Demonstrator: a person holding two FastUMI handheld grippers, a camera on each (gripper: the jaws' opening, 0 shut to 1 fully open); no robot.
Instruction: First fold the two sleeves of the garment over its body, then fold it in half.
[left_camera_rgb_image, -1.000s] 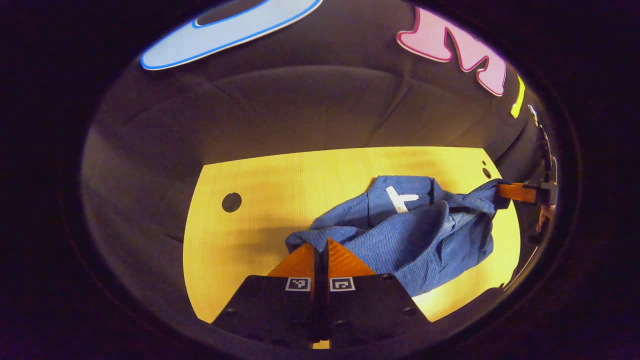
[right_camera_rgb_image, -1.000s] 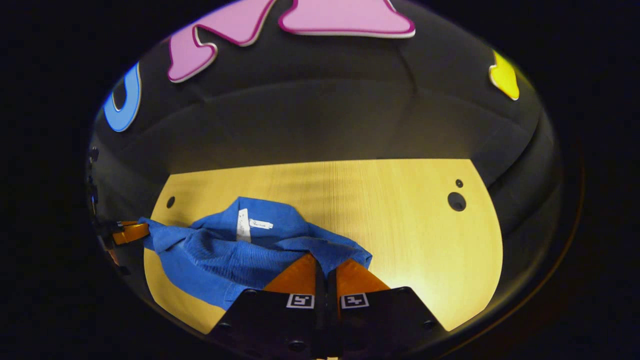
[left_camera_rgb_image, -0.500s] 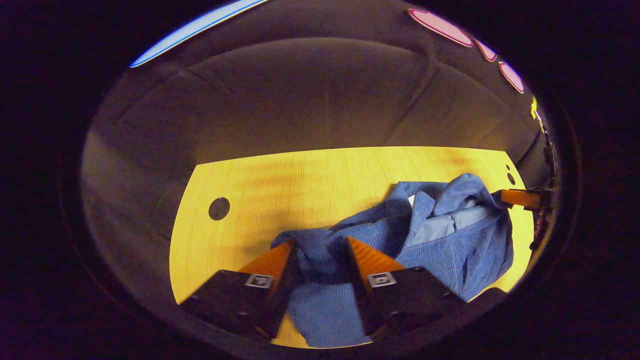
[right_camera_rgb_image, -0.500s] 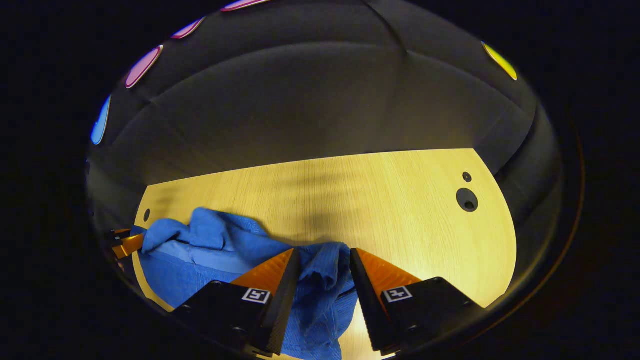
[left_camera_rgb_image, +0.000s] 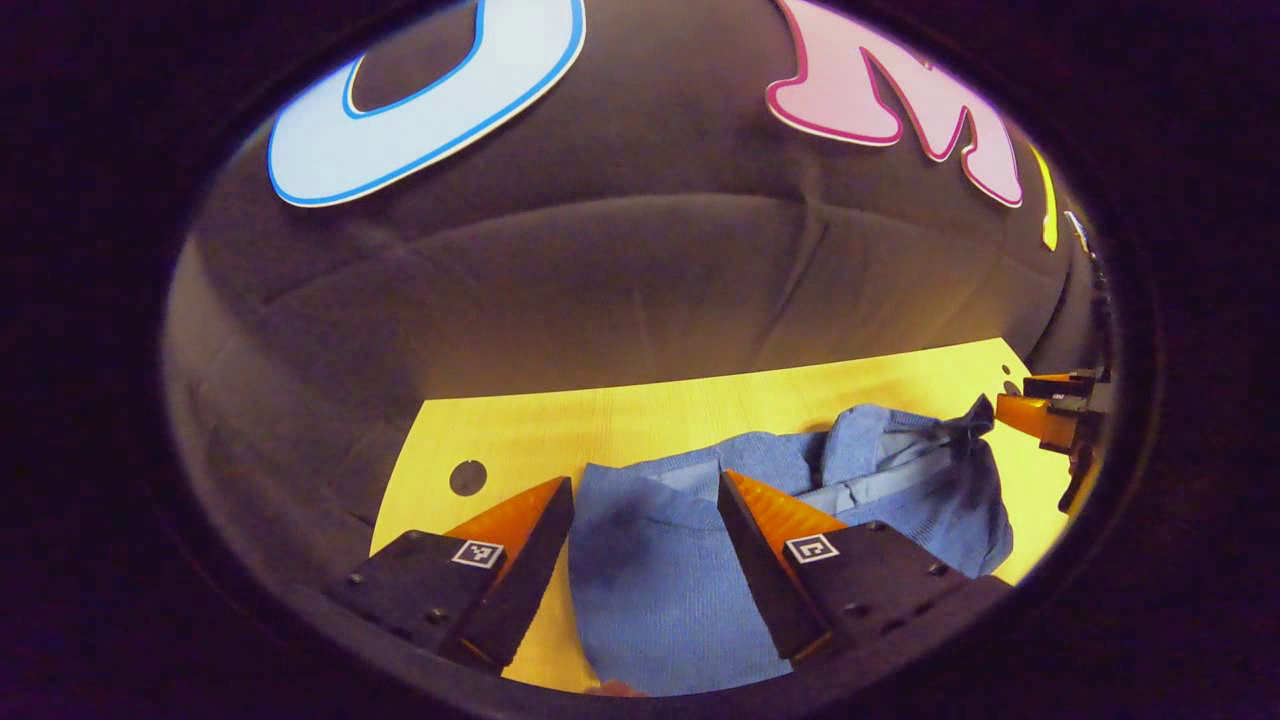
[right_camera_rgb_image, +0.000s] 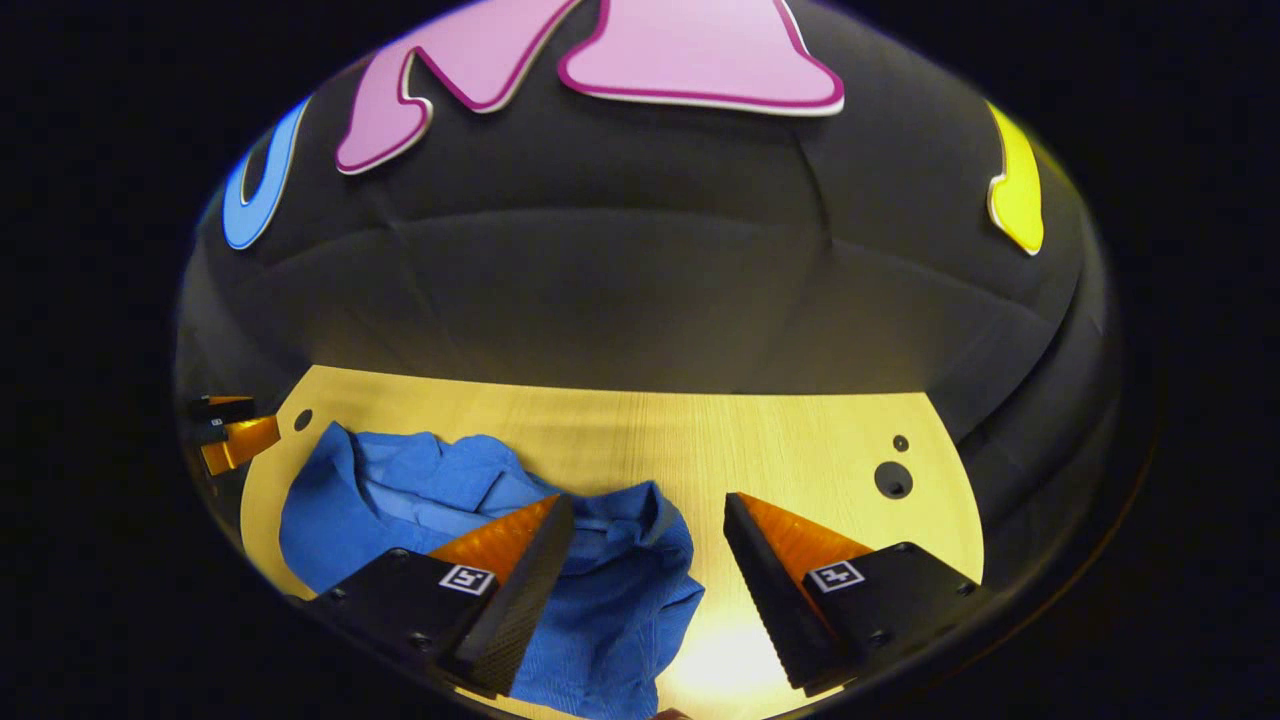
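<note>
The left gripper (left_camera_rgb_image: 645, 490) stands with its two orange fingers spread wide, holding nothing; the blue garment (left_camera_rgb_image: 660, 590) lies on the table between and just beyond them. The right gripper (right_camera_rgb_image: 648, 505) is likewise released, its left finger over the cloth and its right finger over bare yellow table (right_camera_rgb_image: 820, 430).

Judging by this, the garment has been let go and the folding proper is not yet in hand: the cloth is a rumpled heap, not laid flat, and no sleeve can be told apart from the body (a lighter inner face shows along one fold). The next move probably calls for finding a sleeve or a hem edge, closing on a thin layer only, and spreading the piece flat.

Outward from the left gripper, the heap runs rightward toward the other gripper at the table's edge. The knit is ribbed, soft and limp.
</note>
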